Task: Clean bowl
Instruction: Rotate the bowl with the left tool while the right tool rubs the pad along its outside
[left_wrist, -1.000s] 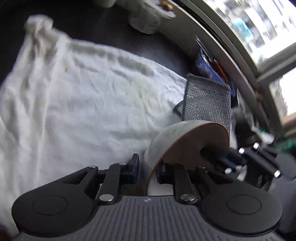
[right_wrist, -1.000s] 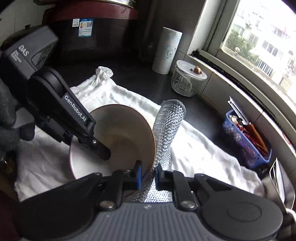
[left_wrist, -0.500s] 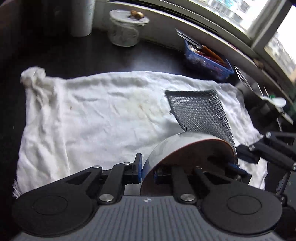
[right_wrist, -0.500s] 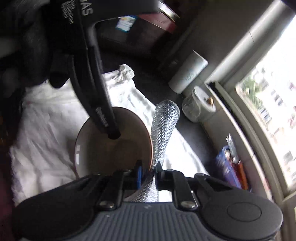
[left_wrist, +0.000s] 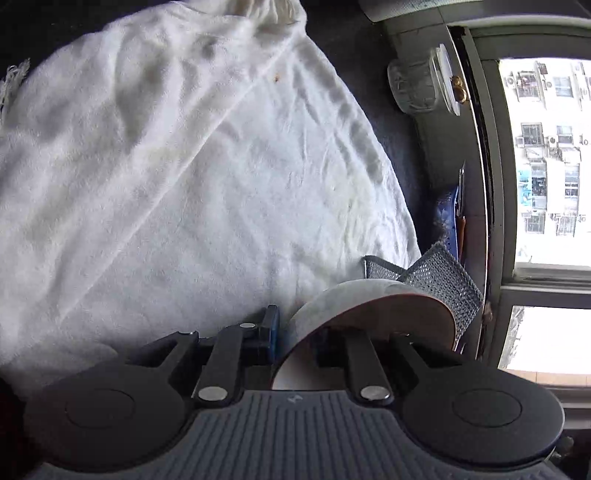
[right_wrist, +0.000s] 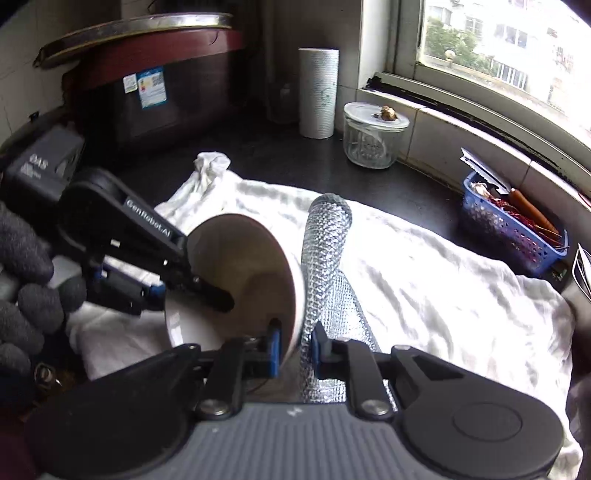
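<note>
A bowl, brown inside and pale grey outside, is held tilted above a white towel. My left gripper is shut on the bowl's rim, one finger inside and one outside; it shows at the left in the right wrist view. My right gripper is shut on a silver mesh scouring cloth together with the bowl's opposite rim, the cloth lying against the outer wall. The cloth also shows behind the bowl in the left wrist view.
The towel covers a dark counter. A lidded glass jar, a paper towel roll and a blue basket stand along the window sill. A dark cooker sits at the back left.
The left gripper has rolled with the bowl, so its view has swung round. The bowl now stands more on edge between both grippers. Both grips have held.
</note>
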